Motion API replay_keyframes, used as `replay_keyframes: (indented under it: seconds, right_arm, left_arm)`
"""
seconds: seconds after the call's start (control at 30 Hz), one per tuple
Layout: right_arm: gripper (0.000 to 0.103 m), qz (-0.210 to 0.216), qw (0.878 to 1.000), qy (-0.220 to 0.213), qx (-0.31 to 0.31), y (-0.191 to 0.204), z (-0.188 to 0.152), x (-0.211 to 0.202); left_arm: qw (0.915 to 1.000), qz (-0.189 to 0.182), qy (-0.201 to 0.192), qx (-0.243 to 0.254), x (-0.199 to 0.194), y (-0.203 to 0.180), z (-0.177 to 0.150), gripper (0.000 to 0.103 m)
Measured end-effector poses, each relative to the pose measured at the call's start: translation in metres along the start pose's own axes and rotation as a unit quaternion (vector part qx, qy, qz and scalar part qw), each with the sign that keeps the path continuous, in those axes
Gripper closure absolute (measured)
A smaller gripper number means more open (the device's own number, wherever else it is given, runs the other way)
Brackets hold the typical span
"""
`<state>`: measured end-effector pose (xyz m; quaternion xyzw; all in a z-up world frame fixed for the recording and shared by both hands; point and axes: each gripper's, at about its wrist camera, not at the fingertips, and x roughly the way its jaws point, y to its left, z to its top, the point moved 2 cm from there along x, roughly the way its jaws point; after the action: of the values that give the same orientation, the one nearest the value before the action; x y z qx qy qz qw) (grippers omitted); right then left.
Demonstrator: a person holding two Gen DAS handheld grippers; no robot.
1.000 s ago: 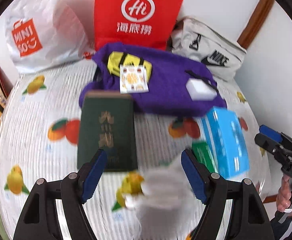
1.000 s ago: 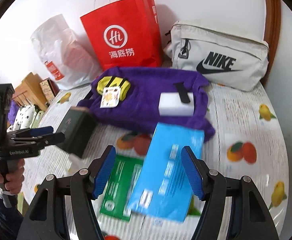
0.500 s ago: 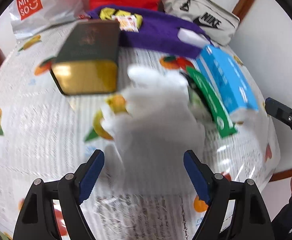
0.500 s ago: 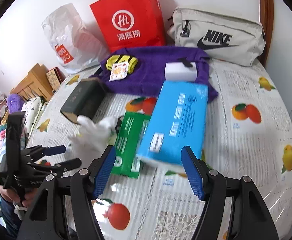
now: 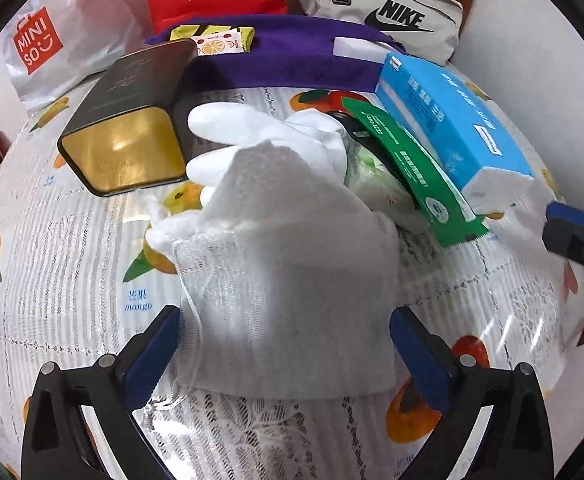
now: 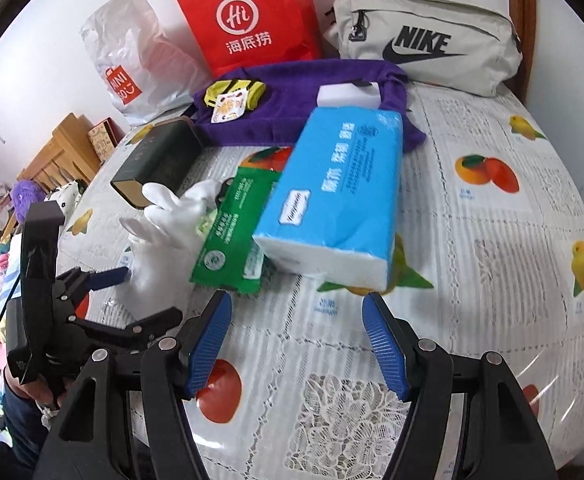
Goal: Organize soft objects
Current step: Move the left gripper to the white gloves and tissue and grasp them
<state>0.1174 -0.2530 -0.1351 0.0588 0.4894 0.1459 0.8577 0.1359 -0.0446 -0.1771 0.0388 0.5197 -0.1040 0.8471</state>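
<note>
White knit glove (image 5: 284, 248), lying flat on the fruit-print tablecloth (image 5: 52, 264), cuff nearest, fingers spread toward the dark tin (image 5: 128, 120); its far edge touches the green packet (image 5: 412, 168) beneath the blue tissue pack (image 5: 452, 120).

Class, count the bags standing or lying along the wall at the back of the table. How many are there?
3: a white Miniso plastic bag on the left, a red paper bag in the middle, a grey Nike pouch on the right. Others may be hidden behind them.

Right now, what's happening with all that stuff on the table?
A person is tidying soft things with a gripper in each hand. The left gripper is opening its jaws around a white mesh pouch lying on a white glove. The right gripper hangs open, empty, just short of the blue tissue pack.
</note>
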Motion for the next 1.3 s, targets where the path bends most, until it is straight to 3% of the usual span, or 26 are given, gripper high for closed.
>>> replay_keyframes:
  seconds: [0.1, 0.17, 0.23, 0.27, 0.33, 0.43, 0.5, 0.73, 0.9, 1.13, 1.2, 1.23, 1.3]
  right_arm:
    - [0.036, -0.001, 1.0, 0.003, 0.003, -0.002, -0.003, 0.003]
    - [0.036, -0.001, 1.0, 0.005, 0.002, -0.001, -0.004, 0.005]
    - [0.036, -0.002, 1.0, 0.006, -0.002, 0.002, -0.004, 0.007]
    - [0.036, -0.003, 1.0, 0.006, -0.004, 0.004, -0.004, 0.008]
    - [0.037, -0.006, 1.0, 0.012, -0.008, 0.01, -0.002, 0.01]
    - [0.037, -0.001, 1.0, 0.009, -0.021, 0.022, 0.002, 0.01]
    - [0.037, -0.001, 1.0, 0.011, -0.027, 0.03, 0.006, 0.014]
    - [0.037, 0.007, 1.0, 0.027, 0.005, 0.037, 0.012, 0.038]
    - [0.037, 0.02, 0.998, 0.044, 0.03, 0.043, 0.015, 0.053]
    - [0.037, 0.004, 0.997, 0.06, 0.041, 0.051, 0.024, 0.072]
    - [0.042, 0.003, 0.997, 0.065, 0.043, 0.052, 0.027, 0.077]
    - [0.05, 0.001, 0.997, 0.068, 0.044, 0.053, 0.027, 0.08]
    - [0.051, -0.003, 0.997, 0.073, 0.036, 0.055, 0.026, 0.083]
  left_arm:
    - [0.9998, 0.005, -0.018, -0.001, 0.0, 0.0, -0.001, 0.002]
    - [0.9995, 0.012, -0.03, 0.005, -0.003, 0.0, -0.002, 0.013]
    - [0.9992, 0.016, -0.036, 0.01, -0.008, 0.003, -0.004, 0.035]
    - [0.9991, 0.02, -0.036, 0.01, -0.01, 0.005, -0.004, 0.041]
    - [0.9994, 0.015, -0.031, 0.01, -0.014, 0.012, -0.003, 0.065]
    - [0.9997, -0.002, -0.025, 0.002, -0.017, 0.023, -0.002, 0.085]
    - [0.9997, -0.014, -0.02, -0.005, -0.019, 0.032, -0.004, 0.09]
    - [0.9995, -0.009, -0.026, -0.018, -0.027, 0.059, -0.017, 0.093]
    - [0.9988, -0.029, -0.029, -0.025, -0.027, 0.068, -0.021, 0.093]
    - [0.9979, -0.051, -0.029, -0.025, -0.026, 0.073, -0.019, 0.093]
    - [0.9974, -0.059, -0.03, -0.028, -0.025, 0.074, -0.019, 0.093]
    - [0.9972, -0.062, -0.03, -0.03, -0.025, 0.075, -0.019, 0.093]
    - [0.997, -0.064, -0.03, -0.031, -0.025, 0.075, -0.019, 0.093]
